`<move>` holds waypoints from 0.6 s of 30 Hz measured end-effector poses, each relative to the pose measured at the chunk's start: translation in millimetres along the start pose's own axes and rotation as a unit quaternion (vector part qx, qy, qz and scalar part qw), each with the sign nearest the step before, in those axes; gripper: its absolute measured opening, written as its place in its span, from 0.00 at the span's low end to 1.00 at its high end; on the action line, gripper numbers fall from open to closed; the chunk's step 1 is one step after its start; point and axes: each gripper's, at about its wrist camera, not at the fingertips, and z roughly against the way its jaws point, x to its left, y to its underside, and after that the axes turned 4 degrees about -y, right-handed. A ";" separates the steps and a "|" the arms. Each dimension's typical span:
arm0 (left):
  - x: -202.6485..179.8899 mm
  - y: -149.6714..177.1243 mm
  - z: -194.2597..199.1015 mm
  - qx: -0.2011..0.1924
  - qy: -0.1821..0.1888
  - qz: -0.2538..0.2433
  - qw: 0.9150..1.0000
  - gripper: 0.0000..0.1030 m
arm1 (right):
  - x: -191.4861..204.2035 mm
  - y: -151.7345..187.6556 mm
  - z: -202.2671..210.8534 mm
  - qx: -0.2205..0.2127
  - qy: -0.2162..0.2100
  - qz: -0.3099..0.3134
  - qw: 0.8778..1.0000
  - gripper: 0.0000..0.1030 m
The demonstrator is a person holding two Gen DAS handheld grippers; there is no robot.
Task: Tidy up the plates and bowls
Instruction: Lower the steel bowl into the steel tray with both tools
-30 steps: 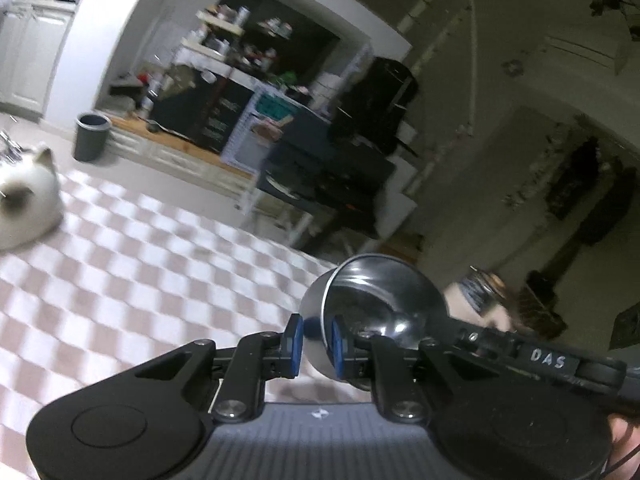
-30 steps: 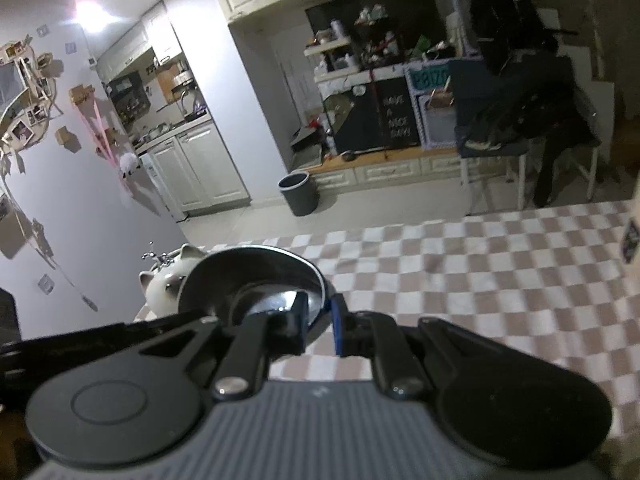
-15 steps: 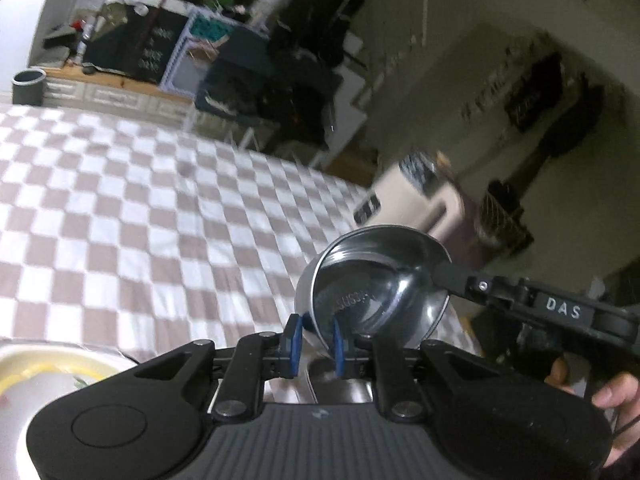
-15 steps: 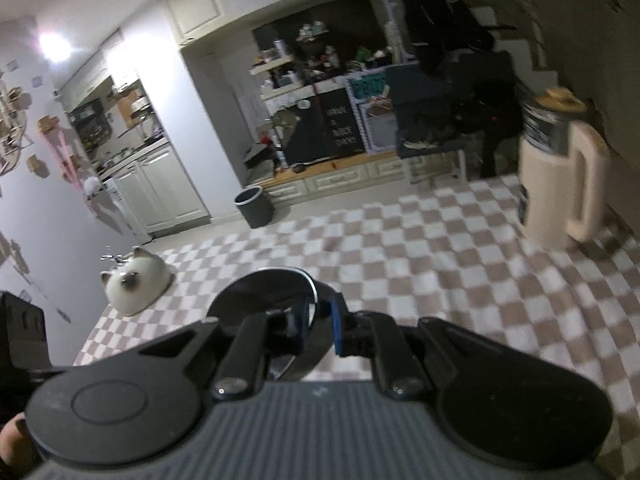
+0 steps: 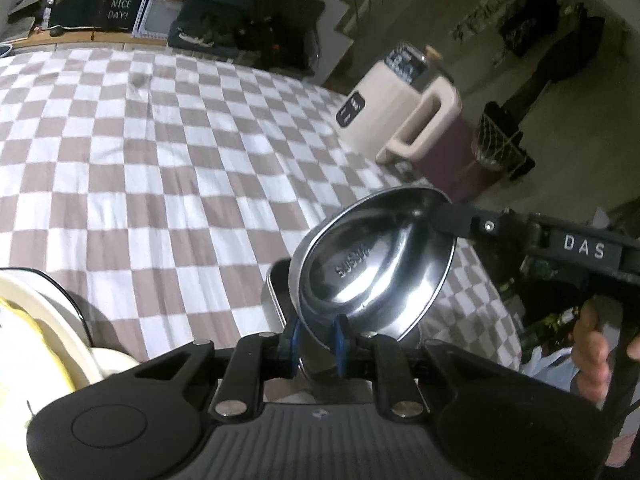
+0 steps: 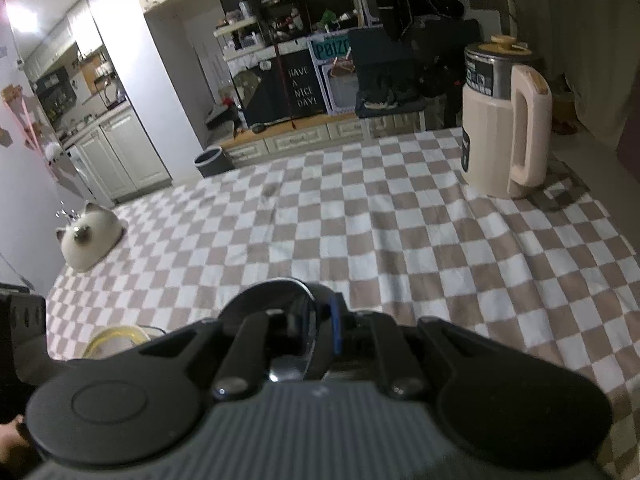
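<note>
Right wrist: jug [image 6: 506, 120] and cat figurine [image 6: 86, 240] flank the checkered cloth [image 6: 360, 232].

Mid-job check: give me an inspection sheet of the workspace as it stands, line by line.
Surface: checkered tablecloth, brown and white.
Job's things: steel bowl, tilted, held at opposite rim points by both grippers; yellow-rimmed plate at the near left.
Clutter: cream kettle, cat-shaped holder.
Grippers: left gripper and right gripper both shut on the bowl's rim.
Cables: nothing seen.
Surroundings: chalkboard sign, bin, kitchen cabinets.
</note>
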 end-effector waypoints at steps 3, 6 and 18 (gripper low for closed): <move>-1.4 2.6 -5.8 0.008 -0.004 -0.003 1.000 0.17 | 0.8 -0.8 -5.5 0.016 0.011 0.010 1.000 0.14; -2.4 3.7 -10.1 0.015 -0.004 -0.006 1.000 0.17 | -1.1 3.6 -9.3 0.034 0.025 0.016 0.999 0.14; -15.4 9.8 -19.8 0.032 -0.002 -0.041 0.999 0.20 | -15.9 16.3 -25.7 0.088 0.066 0.021 0.994 0.15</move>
